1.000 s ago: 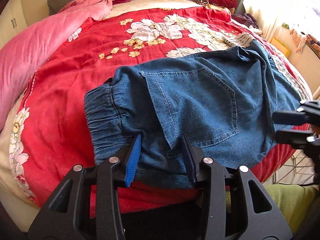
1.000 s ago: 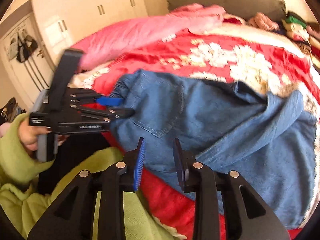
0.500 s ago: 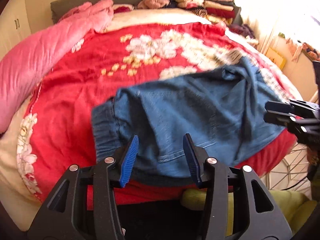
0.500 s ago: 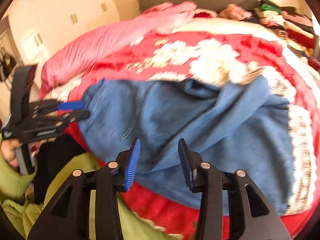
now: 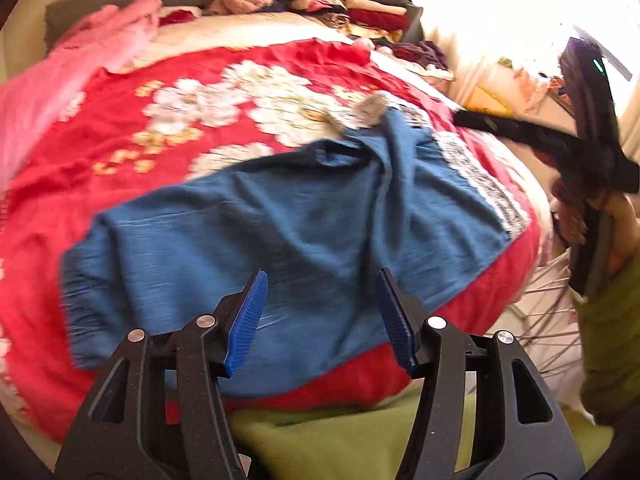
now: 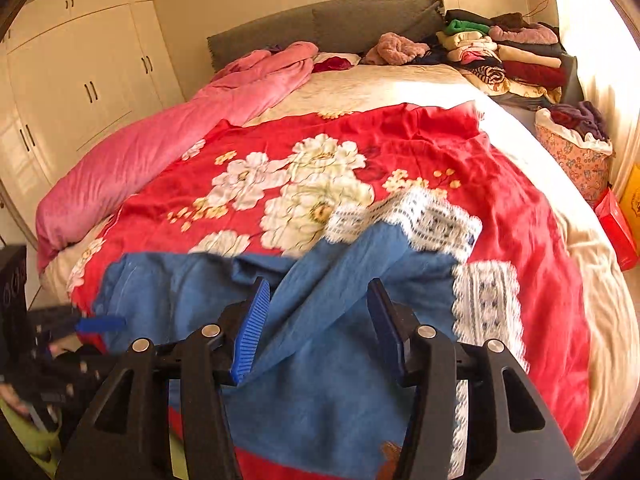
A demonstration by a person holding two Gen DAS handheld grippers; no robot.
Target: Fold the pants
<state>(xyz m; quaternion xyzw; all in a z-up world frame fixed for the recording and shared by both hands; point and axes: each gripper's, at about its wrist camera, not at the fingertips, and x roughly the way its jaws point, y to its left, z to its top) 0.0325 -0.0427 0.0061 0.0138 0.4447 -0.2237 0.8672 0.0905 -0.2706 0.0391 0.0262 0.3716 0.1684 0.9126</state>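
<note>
Blue denim pants (image 5: 288, 236) with white lace cuffs (image 6: 486, 300) lie crumpled on a red floral blanket (image 5: 168, 120) at the near edge of the bed; they also show in the right wrist view (image 6: 344, 320). My left gripper (image 5: 320, 316) is open and empty, held above the near edge of the pants at the waist end. My right gripper (image 6: 312, 324) is open and empty above the leg end; it appears at the right of the left wrist view (image 5: 480, 122). The left gripper shows at the left edge of the right wrist view (image 6: 92, 324).
A pink quilt (image 6: 160, 140) lies along the bed's left side. Stacks of folded clothes (image 6: 504, 52) sit at the head of the bed. A floral basket (image 6: 576, 152) stands right of the bed. White wardrobes (image 6: 72, 80) line the left wall. A wire rack (image 5: 548, 312) stands at the right.
Both grippers have pulled back and up from the pants, with their jaws opening wider. The right gripper has swung right, toward the lace cuffs. The pants lie released on the blanket.
</note>
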